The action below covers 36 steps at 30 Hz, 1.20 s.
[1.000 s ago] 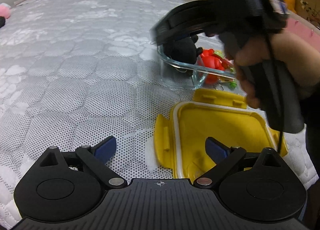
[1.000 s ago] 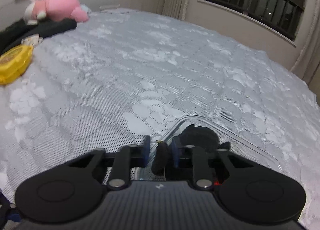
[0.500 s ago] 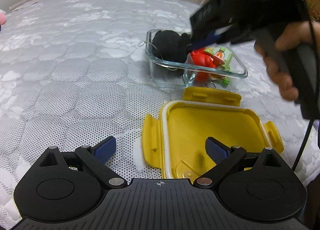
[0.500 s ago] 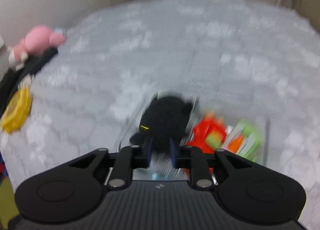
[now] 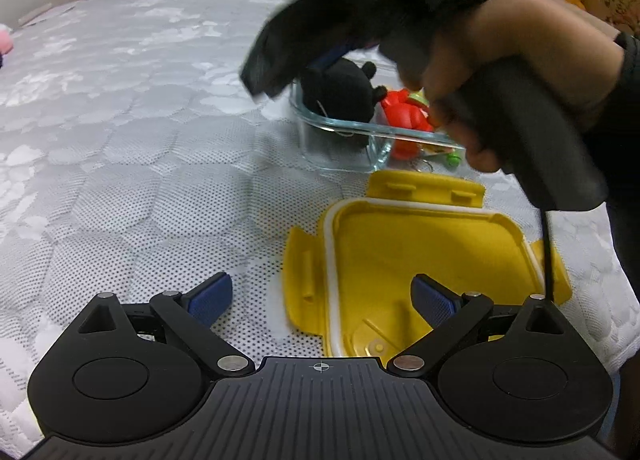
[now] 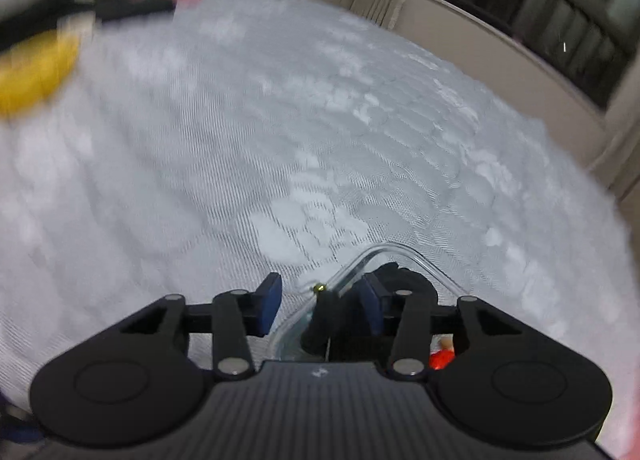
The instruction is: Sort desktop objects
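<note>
right gripper (image 6: pixel 318 308) jaws just opened, no longer pinching the black plush toy (image 5: pixel 340 93), toy now resting in the glass container (image 5: pixel 344 153)

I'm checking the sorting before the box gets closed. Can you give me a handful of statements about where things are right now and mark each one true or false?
1. The black plush toy sits inside the glass box. True.
2. The yellow lid is snapped onto the glass box. False: it lies upside down on the bedcover, in front of the box.
3. The right gripper clamps the black plush toy. False: its jaws have just been opening, and the blue pads stand apart over the box corner, pressing on nothing.
4. The left gripper is open and holds nothing. True.
5. A red toy lies in the box beside the black plush toy. True.
</note>
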{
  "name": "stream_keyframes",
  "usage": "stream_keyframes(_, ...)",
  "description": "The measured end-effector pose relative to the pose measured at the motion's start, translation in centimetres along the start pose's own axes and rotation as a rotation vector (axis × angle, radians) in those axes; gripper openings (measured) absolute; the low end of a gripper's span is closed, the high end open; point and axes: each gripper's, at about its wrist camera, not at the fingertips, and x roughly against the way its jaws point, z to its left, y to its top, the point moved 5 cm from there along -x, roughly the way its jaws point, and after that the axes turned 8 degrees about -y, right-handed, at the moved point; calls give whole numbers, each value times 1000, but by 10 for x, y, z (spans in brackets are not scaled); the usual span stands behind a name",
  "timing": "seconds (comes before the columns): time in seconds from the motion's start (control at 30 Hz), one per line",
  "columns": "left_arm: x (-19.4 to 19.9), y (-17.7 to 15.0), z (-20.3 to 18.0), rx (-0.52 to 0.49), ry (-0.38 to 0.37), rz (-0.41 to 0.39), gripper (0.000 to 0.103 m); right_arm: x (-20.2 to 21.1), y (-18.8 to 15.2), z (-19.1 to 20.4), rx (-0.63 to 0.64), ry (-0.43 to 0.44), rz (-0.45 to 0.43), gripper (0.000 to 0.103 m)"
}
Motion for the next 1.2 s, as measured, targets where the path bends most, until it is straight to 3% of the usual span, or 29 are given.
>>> stream_keyframes(0.07,0,0,3,6,-2,-2,99,-6,-1,11,58,-58,-5,41)
stream_keyframes(0.27,0,-1,7,15,-8,-1,99,-7,-4,21,113,-132,-64,17)
stream_keyframes(0.5,2,-1,9,22,-8,-4,99,6,-3,-2,24,-153,-88,17)
stream_keyframes(0.63,2,-2,7,17,-11,-3,99,10,-11,-33,-102,-100,-43,17)
stream_keyframes(0.77,1,-3,3,12,-15,0,99,1,-33,-60,-321,90,81,17)
stream_keyframes(0.87,0,-4,3,9,-17,5,99,-3,-46,-71,-421,179,130,17)
stream_keyframes(0.97,-1,-4,3,6,-18,11,99,-17,-55,-68,-439,232,209,17)
stream_keyframes(1.03,-2,-5,3,4,-19,15,99,-21,-54,-61,-410,209,189,17)
stream_keyframes(1.1,-3,-5,3,2,-20,18,99,-20,-51,-55,-373,185,193,24)
stream_keyframes(1.2,-3,-6,5,5,-25,18,99,-14,-46,-59,-382,231,216,33)
